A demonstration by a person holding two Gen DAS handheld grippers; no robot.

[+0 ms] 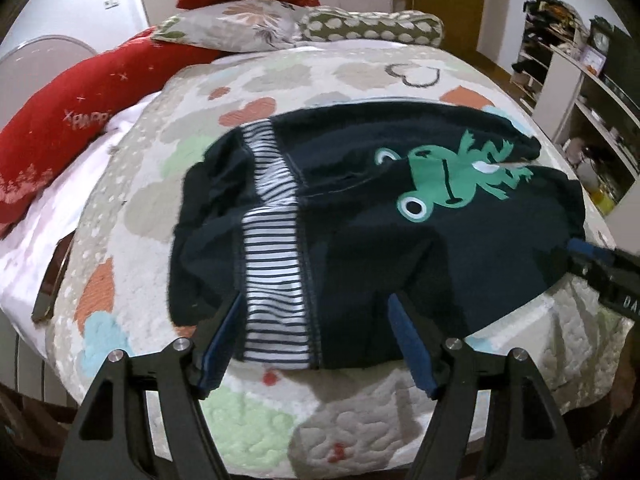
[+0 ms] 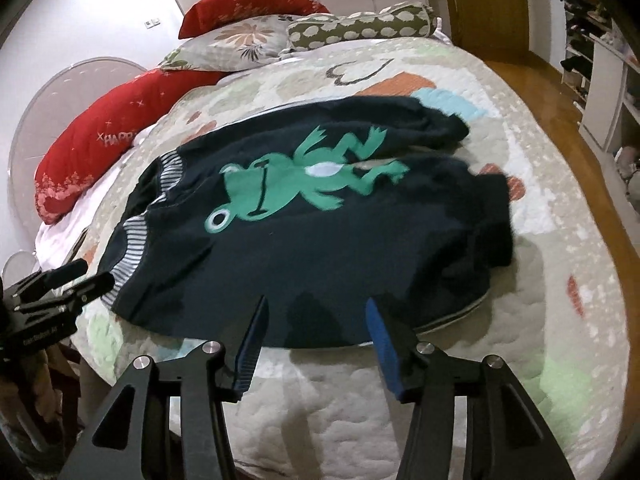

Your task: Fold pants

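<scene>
Navy knit, the pants (image 1: 360,216) lay flat on the quilted bed (image 1: 352,412), their near edge between the spread, empty jaws of both the left gripper (image 1: 316,304) and the right gripper (image 2: 316,308). Pinching only the top layer could have dragged the soft cloth into a skewed fold. Both grippers hung low, pointed forward, side by side.
</scene>
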